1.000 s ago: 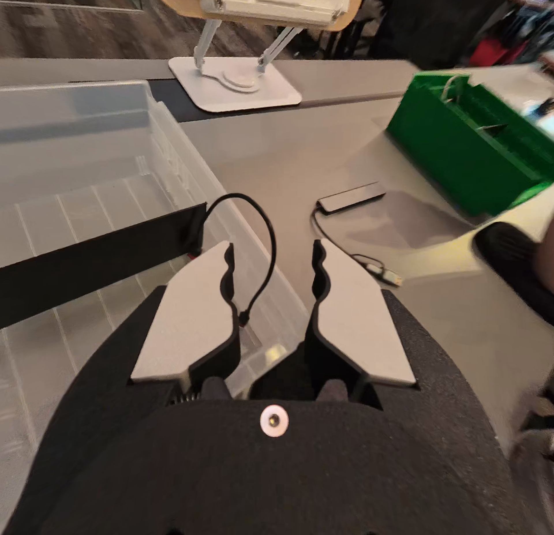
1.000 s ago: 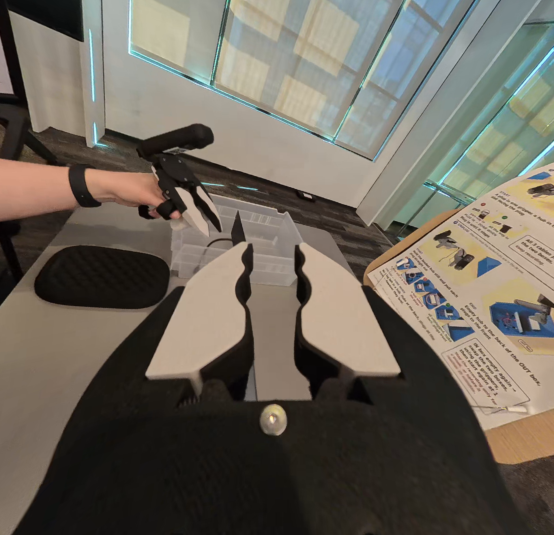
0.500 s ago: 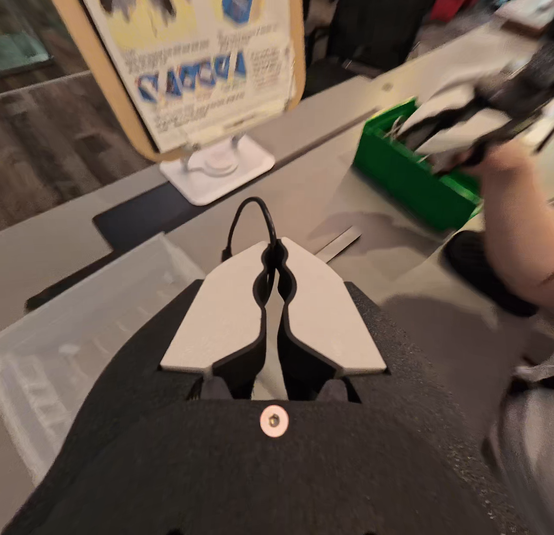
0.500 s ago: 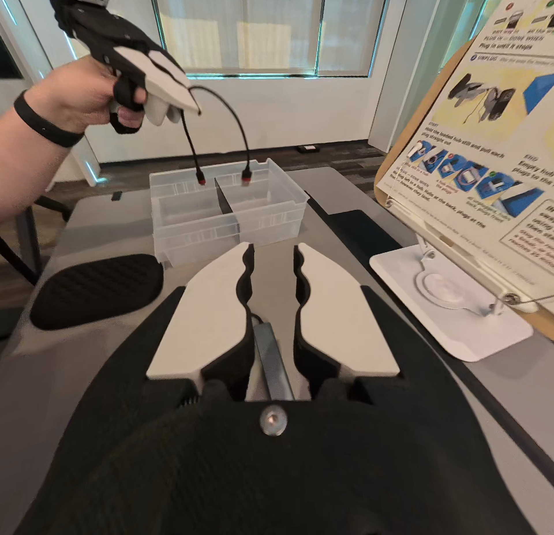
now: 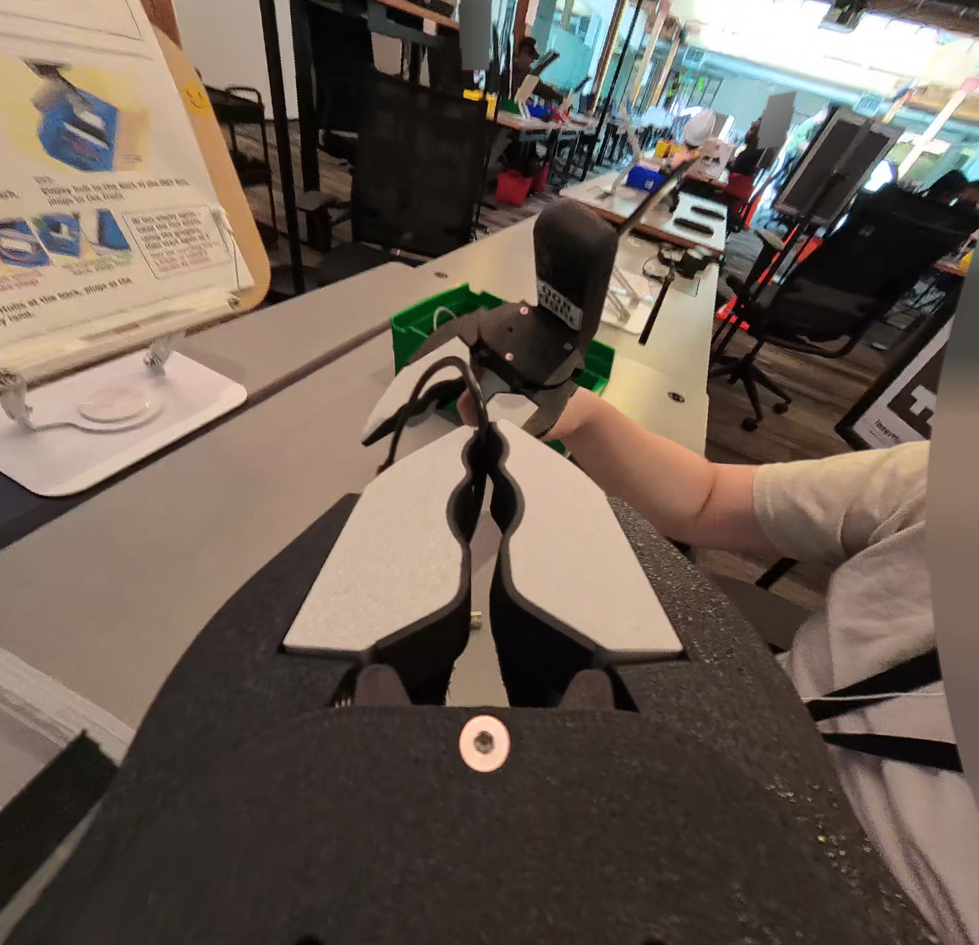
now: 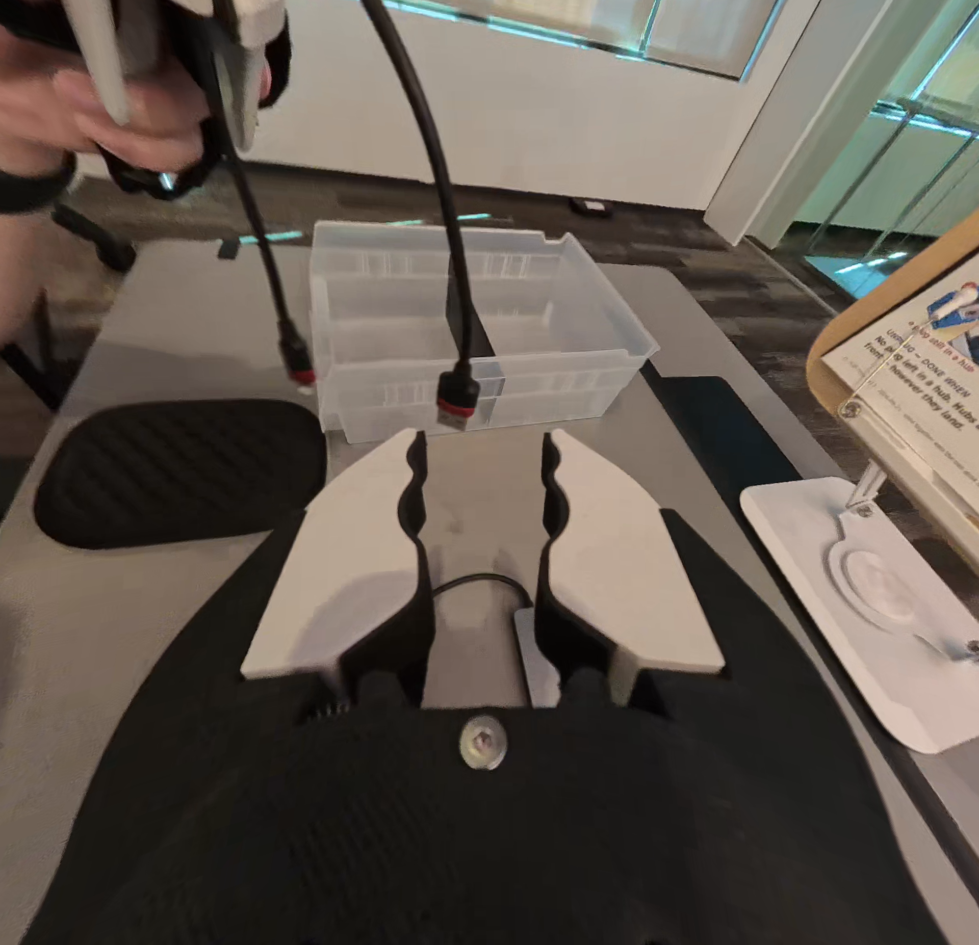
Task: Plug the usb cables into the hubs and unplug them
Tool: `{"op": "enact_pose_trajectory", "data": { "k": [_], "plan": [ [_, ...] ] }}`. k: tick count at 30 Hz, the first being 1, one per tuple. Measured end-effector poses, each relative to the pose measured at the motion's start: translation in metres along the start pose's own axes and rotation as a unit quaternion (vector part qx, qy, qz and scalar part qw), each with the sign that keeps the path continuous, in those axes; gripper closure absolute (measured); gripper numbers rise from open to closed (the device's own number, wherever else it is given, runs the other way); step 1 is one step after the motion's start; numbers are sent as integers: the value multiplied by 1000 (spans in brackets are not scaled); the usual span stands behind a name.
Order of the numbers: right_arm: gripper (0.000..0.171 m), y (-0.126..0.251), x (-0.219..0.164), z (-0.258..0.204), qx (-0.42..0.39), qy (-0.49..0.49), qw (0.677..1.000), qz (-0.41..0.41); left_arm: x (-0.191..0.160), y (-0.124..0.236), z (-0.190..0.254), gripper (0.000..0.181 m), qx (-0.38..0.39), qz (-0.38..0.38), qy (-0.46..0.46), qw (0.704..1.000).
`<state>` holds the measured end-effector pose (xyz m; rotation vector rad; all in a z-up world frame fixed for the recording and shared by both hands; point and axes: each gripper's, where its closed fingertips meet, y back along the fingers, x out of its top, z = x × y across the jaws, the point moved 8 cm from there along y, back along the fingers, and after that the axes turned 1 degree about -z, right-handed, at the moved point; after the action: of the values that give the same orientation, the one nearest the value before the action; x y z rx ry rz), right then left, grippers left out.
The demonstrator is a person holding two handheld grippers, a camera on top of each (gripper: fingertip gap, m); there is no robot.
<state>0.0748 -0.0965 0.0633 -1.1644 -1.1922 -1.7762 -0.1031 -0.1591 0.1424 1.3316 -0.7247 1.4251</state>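
Note:
My left gripper (image 5: 484, 433) is shut on the middle of a black USB cable (image 5: 449, 368) and holds it up in the air. In the right wrist view the left gripper (image 6: 233, 30) is at the top left, and the cable's two ends hang down from it: one red-ringed plug (image 6: 458, 396) just beyond my right fingertips, the other (image 6: 296, 359) farther left. My right gripper (image 6: 483, 437) is open, low over the table. A grey hub (image 6: 536, 649) with its thin black lead (image 6: 477, 579) lies between its fingers. The right gripper (image 5: 389, 400) also shows in the left wrist view.
A clear divided bin (image 6: 593, 337) stands at the far end of the grey table (image 6: 185, 628). A black pad (image 6: 175, 469) lies at the left. An instruction board on a white stand (image 6: 874, 602) is at the right. A green bin (image 5: 424, 316) sits behind the right gripper. Spacing between my two grippers at the tips: around 12 cm.
My left gripper shut on the cable, lifted it out of the clear bin and carried it over to the right gripper. My right gripper opened wider and came down around the hub.

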Motion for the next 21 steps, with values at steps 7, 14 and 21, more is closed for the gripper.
{"op": "enact_pose_trajectory", "data": {
  "k": [7, 14, 21],
  "plan": [
    [134, -3, 10, -48, 30, 7, 1000, 4, -19, 6, 39, 181, 34, -29, -31, 999],
    [167, 19, 38, -44, 20, 69, 997, 41, 1, 8, 81, 130, 20, -3, -68, 997],
    [168, 97, 47, -25, 59, 241, 880, 405, 34, 9, 34, 121, -2, 135, -24, 990]
  ]
}}
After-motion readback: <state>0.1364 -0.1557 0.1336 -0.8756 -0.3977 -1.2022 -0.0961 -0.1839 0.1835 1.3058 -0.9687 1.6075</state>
